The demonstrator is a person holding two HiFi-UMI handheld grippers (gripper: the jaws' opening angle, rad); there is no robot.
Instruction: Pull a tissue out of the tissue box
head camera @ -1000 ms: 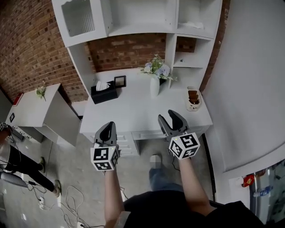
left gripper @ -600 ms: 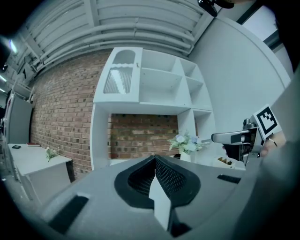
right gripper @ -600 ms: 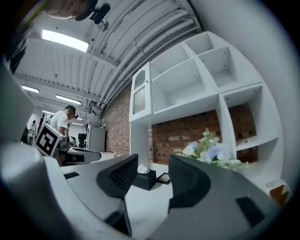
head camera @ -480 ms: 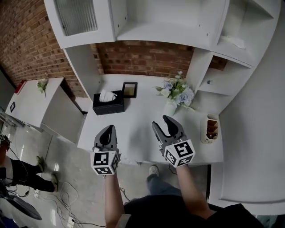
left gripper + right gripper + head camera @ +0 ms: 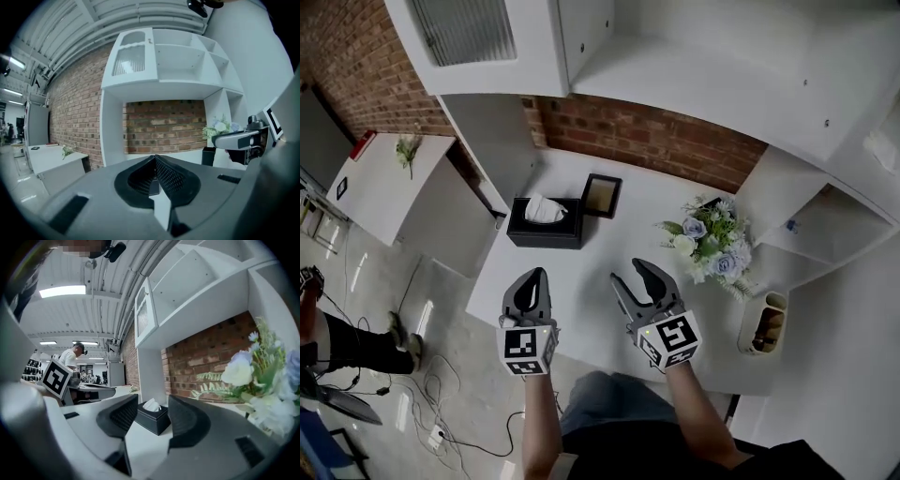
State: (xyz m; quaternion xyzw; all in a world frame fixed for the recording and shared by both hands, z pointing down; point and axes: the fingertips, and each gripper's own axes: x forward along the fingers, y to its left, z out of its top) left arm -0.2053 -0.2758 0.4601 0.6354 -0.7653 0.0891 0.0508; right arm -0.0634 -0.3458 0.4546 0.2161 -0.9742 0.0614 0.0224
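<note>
Black tissue box (image 5: 546, 232), white tissue (image 5: 546, 208) protruding, upper centre-left on white counter (image 5: 592, 255). Lower centre: left hand-held gripper (image 5: 532, 279) jaws together, empty; right hand-held gripper (image 5: 629, 272) jaws apart, empty

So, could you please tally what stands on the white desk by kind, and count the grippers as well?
tissue box: 1
picture frame: 1
bunch of flowers: 1
beige holder: 1
grippers: 2, the left gripper with jaws together and the right gripper with jaws apart
Total: 6
</note>
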